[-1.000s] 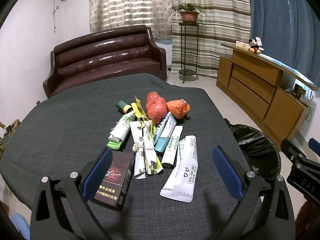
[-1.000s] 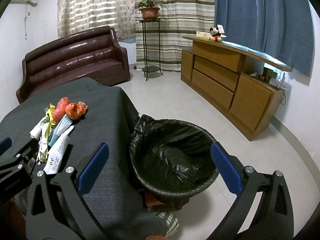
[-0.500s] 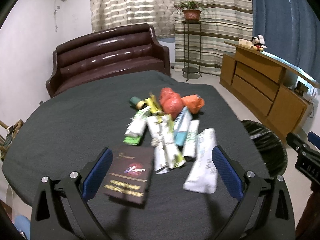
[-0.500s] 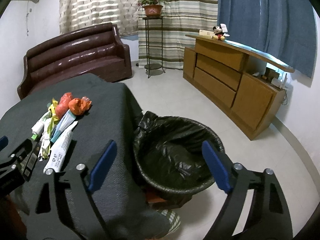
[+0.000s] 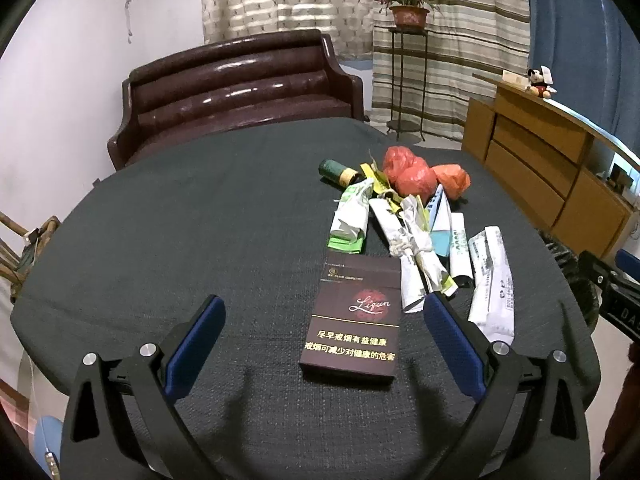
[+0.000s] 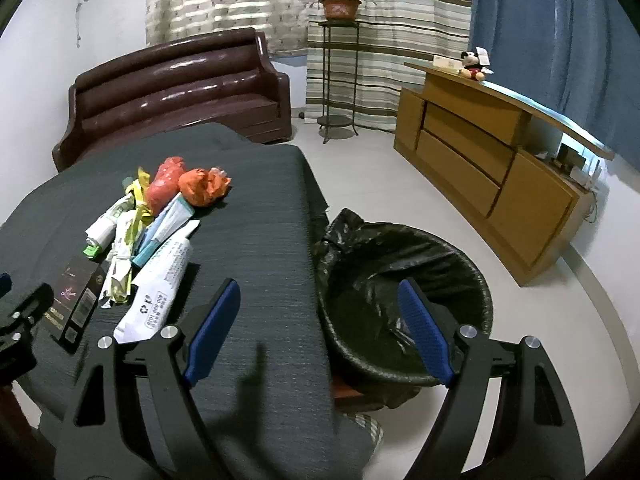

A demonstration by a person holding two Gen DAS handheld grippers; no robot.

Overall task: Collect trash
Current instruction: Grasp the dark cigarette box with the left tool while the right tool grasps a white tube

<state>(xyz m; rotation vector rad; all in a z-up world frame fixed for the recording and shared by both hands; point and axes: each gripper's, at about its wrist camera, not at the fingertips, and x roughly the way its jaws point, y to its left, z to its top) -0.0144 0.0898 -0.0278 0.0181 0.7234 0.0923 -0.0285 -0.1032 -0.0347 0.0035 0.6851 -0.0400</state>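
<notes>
- Left wrist view: left gripper (image 5: 322, 330) hangs released over the dark tablecloth (image 5: 200, 220), jaws wide, the cigarette pack (image 5: 354, 320) lying flat between them, pads not touching it.
- Trash heap sits just beyond the pack: white wrappers (image 5: 490, 280), crumpled paper bundle (image 5: 412, 236), red plastic bags (image 5: 408, 172), green roll (image 5: 338, 170) at the far edge.
- Right wrist view: right gripper (image 6: 318, 328) released, nothing between the jaws, straddling the table edge and the black-lined bin (image 6: 404, 280) on the floor to the right.
- Risk: the pack is flat and low; pads closing too high would skate over its top.
- Risk: the right jaw stands near a white wrapper; closing could snag or drag it.
</notes>
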